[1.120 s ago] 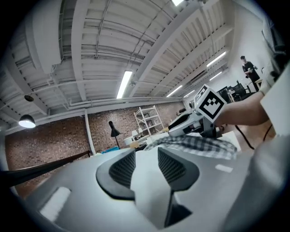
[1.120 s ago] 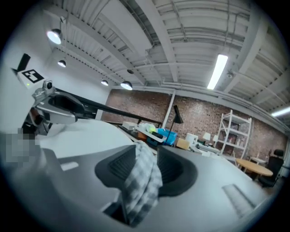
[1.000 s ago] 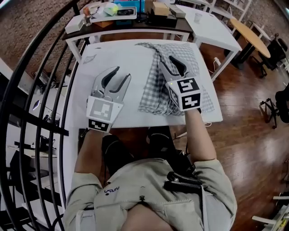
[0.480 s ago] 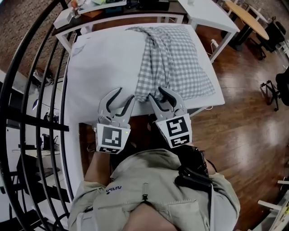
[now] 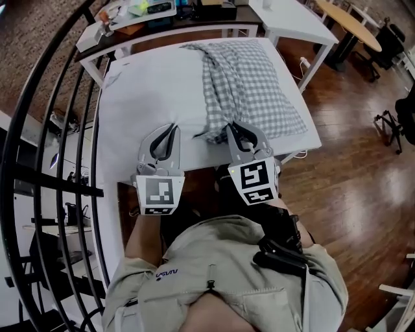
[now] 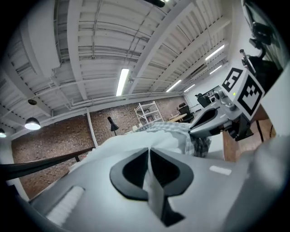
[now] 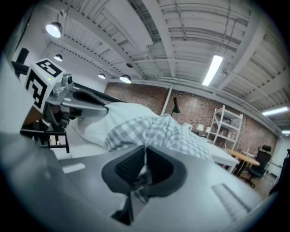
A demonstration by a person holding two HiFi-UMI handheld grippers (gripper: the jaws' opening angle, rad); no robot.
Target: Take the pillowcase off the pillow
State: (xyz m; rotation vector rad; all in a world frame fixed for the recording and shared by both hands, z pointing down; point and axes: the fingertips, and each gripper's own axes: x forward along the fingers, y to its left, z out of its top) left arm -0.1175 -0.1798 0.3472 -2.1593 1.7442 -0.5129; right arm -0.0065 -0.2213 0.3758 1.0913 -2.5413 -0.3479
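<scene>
A white pillow [image 5: 152, 84] lies on the white table [image 5: 312, 133], with a grey-and-white checked pillowcase [image 5: 249, 84] bunched over its right part. At the pillow's near edge my left gripper [image 5: 170, 130] is shut, and a sliver of white cloth shows between its jaws [image 6: 148, 149]. My right gripper [image 5: 231, 128] sits at the pillowcase's near corner. Its jaws are closing, and checked cloth is pinched between them [image 7: 145, 148]. The left gripper view shows the pillowcase [image 6: 167, 128] ahead and the right gripper [image 6: 213, 120] beside it. The right gripper view shows the left gripper [image 7: 86, 106] over the white pillow [image 7: 113, 115].
A cluttered dark-topped table [image 5: 149, 10] stands behind the pillow, with a white table [image 5: 292, 16] and a round wooden table [image 5: 347, 19] to the back right. A black curved railing [image 5: 39, 130] runs along the left. Wooden floor [image 5: 350, 162] lies to the right.
Both grippers have come back from the middle of the pillow to its near edge. Their jaws, open a moment ago, have closed: the left on white cloth, the right on checked cloth.
</scene>
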